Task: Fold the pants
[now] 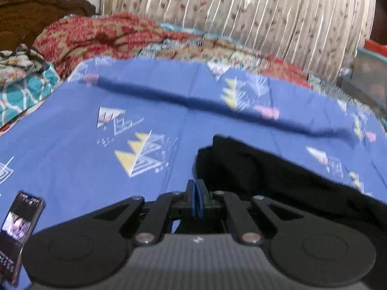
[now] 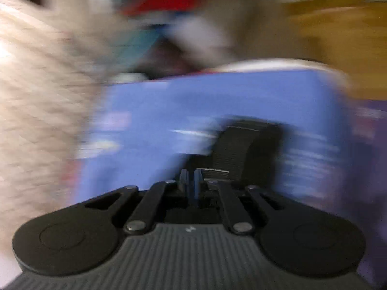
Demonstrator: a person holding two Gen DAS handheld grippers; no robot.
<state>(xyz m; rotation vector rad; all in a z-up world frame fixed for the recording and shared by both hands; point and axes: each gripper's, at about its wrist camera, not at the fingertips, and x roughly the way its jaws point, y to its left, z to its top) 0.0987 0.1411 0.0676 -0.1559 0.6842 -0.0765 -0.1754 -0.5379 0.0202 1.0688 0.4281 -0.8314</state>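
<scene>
So, starting at my left gripper (image 1: 197,193): the blue pads are pressed flat together, and I honestly can't tell whether any cloth is pinched between them. The black pants (image 1: 278,181) lie right in front of it and off to the right, a dark rumpled heap with a squared-off corner toward the middle of the bed, no detail visible in the fabric. My right gripper (image 2: 192,181) has its fingers nearly together too, with only a thin slit showing. This view is smeared badly, but a black ribbed band of the pants (image 2: 241,145), looks like a waistband, stands just past the tips; whether it's actually clamped I can't say.

Beyond that, everything sits on a blue bedsheet (image 1: 96,169) with triangle prints, and there's a wide flat stretch of it to the left and ahead of the pants. A phone (image 1: 19,229) lies at the near left edge. A red patterned blanket (image 1: 96,36) bunches along the far side, under a striped curtain (image 1: 241,12).
</scene>
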